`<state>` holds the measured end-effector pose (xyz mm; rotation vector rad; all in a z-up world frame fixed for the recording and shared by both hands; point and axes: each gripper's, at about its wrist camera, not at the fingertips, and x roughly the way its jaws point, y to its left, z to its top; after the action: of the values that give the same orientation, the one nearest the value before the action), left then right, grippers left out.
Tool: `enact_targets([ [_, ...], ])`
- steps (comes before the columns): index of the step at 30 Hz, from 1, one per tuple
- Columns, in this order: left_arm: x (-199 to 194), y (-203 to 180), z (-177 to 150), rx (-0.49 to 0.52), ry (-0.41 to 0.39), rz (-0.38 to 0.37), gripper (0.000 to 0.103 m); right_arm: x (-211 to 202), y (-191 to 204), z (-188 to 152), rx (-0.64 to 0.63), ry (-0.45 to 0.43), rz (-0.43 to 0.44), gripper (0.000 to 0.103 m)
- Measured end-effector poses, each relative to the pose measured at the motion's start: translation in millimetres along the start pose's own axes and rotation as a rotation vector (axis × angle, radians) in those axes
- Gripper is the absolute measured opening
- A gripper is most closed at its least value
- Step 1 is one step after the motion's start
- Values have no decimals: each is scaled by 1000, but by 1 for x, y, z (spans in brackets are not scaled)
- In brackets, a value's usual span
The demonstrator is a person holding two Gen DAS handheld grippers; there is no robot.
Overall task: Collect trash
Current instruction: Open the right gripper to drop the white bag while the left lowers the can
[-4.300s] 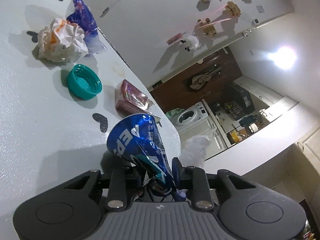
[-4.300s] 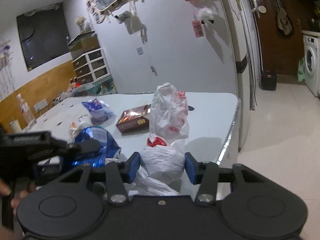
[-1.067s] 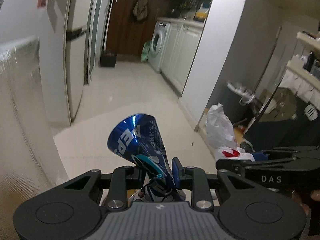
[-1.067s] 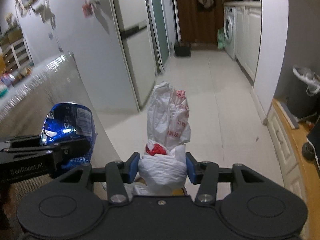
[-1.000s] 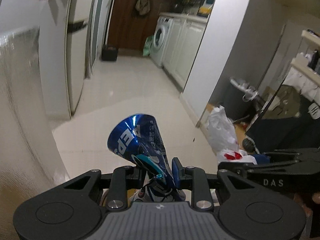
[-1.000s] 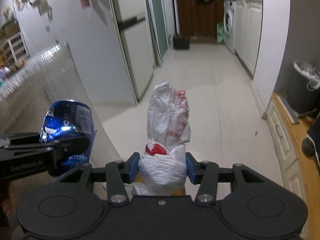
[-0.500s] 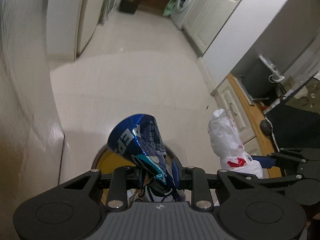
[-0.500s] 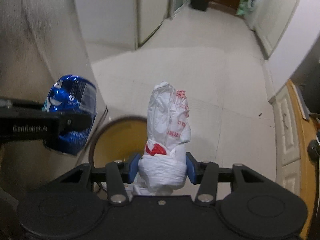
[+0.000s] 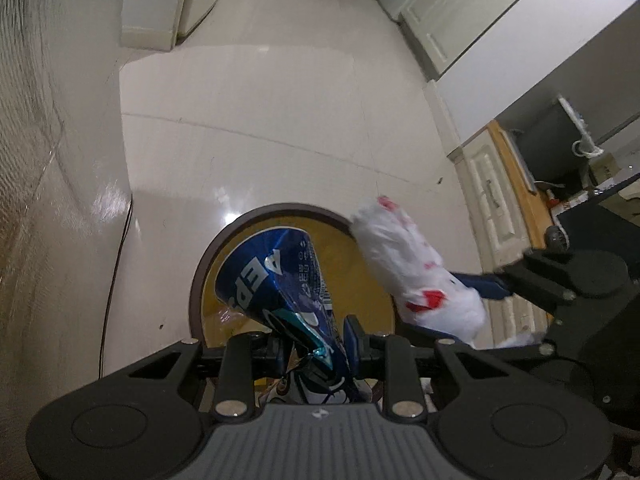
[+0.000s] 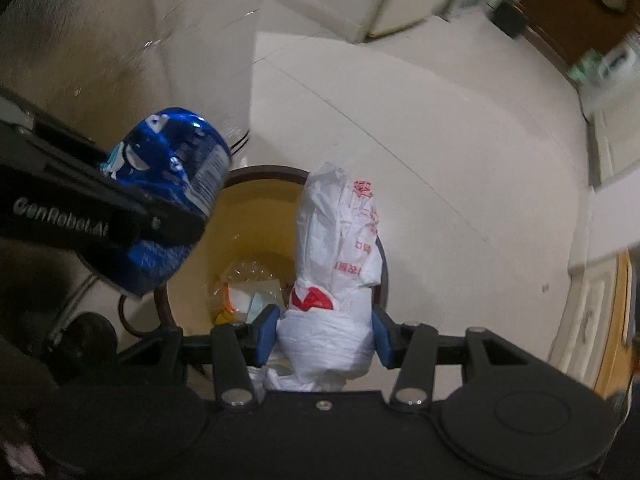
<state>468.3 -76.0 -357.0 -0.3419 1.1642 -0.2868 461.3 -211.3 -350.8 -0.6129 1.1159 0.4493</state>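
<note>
My left gripper (image 9: 316, 338) is shut on a crushed blue can (image 9: 272, 276), held above a round trash bin (image 9: 196, 280) with a brown rim and yellow inside. The can also shows in the right wrist view (image 10: 172, 184). My right gripper (image 10: 324, 330) is shut on a knotted white plastic bag (image 10: 336, 240) with red print, over the right side of the bin (image 10: 256, 208). The bag shows in the left wrist view (image 9: 408, 264) at the bin's right rim. Some trash (image 10: 248, 292) lies in the bin's bottom.
The bin stands on a pale tiled floor (image 9: 280, 100). A table side panel (image 9: 36, 160) rises on the left. White cabinets (image 9: 492, 208) and a wooden ledge are on the right. A cord (image 9: 116, 248) runs down the floor left of the bin.
Both grippers have moved from the table, turned down toward the floor, and now hang over the bin. The bag has swung in over the bin's right rim. Both grips are unchanged.
</note>
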Motion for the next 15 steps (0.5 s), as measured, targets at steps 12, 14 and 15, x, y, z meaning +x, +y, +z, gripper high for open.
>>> enact_targets([
  [12,24,12,6,-31,35,25,28,27,-15,13,18,-33,-79,75],
  [14,26,11,6,-22,37,26,28,26,-23,8,65,-27,-61,76],
  [15,27,11,7,-21,39,27,28,25,-27,5,87,-23,-49,76],
])
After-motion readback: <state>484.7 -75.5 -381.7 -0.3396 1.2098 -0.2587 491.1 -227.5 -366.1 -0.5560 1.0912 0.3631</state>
